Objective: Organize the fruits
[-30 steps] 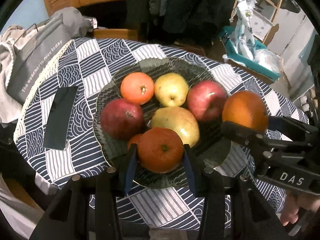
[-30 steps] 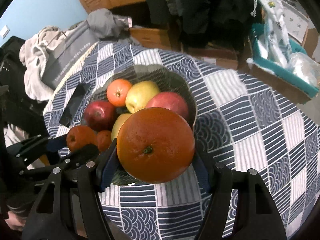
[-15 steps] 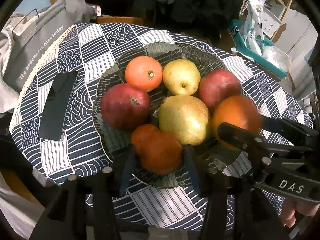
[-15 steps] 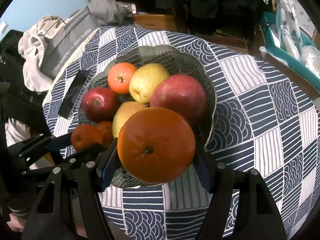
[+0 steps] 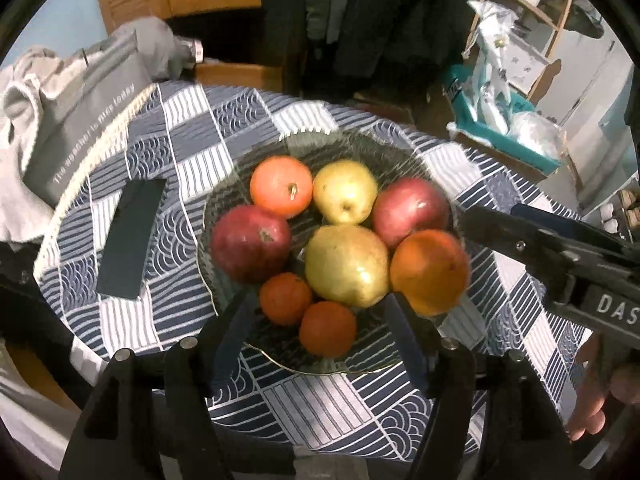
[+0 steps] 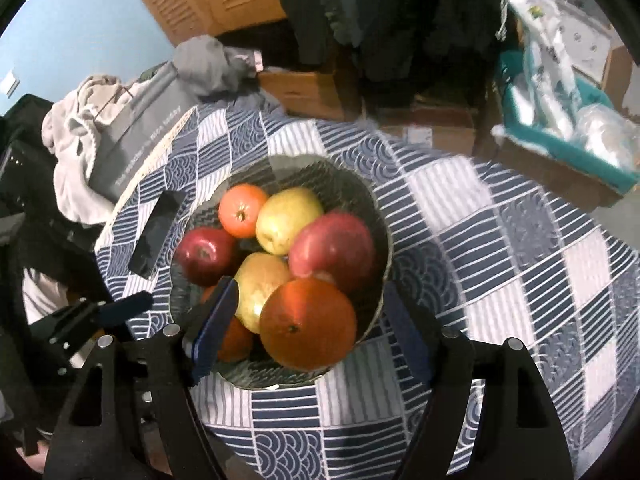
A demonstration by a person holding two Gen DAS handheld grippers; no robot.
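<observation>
A glass bowl [image 5: 205, 240] on the patterned tablecloth holds several fruits: two red apples [image 5: 250, 238], two yellow pears [image 5: 346, 266], a tangerine [image 5: 280, 186] at the back and a second small tangerine [image 5: 285, 298]. My left gripper [image 5: 320, 312] hovers over the bowl's front, jaws opening. A small tangerine [image 5: 327, 328] lies loose in the bowl between its pads, untouched. My right gripper [image 6: 309, 300] is also opening. The big orange [image 6: 308, 322] rests at the bowl's near edge [image 6: 384, 232] between its pads, with gaps on both sides.
A dark phone [image 5: 132, 240] lies left of the bowl. A grey lettered bag [image 5: 88, 136] and clothes sit at the table's far left. A teal crate [image 5: 512, 120] of plastic bags stands beyond the right edge. A person's hand [image 5: 596, 400] shows at lower right.
Both grippers went from shut on fruit to open. The small tangerine and the big orange now lie in the bowl, and both grippers have drawn back a little.
</observation>
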